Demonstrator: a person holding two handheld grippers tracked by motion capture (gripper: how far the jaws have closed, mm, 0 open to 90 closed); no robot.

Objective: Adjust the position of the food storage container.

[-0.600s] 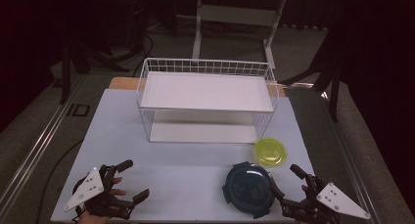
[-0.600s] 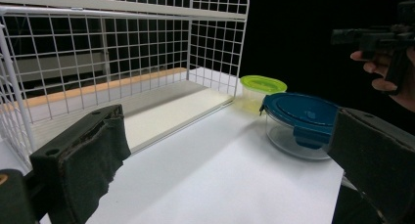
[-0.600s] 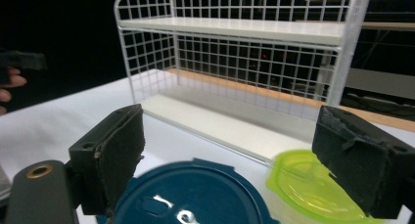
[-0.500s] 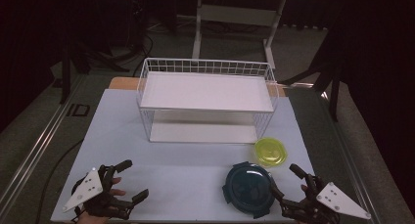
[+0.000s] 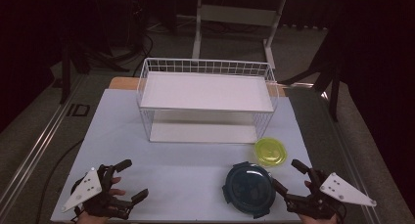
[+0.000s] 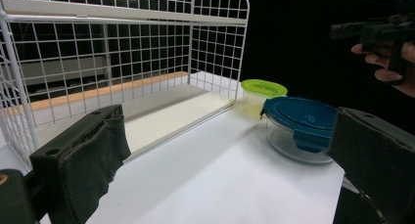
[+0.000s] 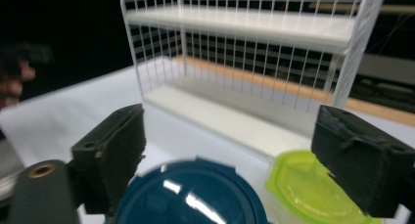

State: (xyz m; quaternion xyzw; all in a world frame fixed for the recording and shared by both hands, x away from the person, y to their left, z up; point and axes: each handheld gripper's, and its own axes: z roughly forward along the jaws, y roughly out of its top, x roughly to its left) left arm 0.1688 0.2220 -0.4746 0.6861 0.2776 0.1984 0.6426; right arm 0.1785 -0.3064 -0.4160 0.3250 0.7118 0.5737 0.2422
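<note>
Both grippers wide open and empty: right gripper [image 5: 289, 176] just beside the blue-lidded container [image 5: 248, 188], left gripper [image 5: 133, 179] well apart.

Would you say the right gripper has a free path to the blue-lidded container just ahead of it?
Probably yes: the right gripper has its jaws wide open beside the blue-lidded container, with nothing between them.
</note>
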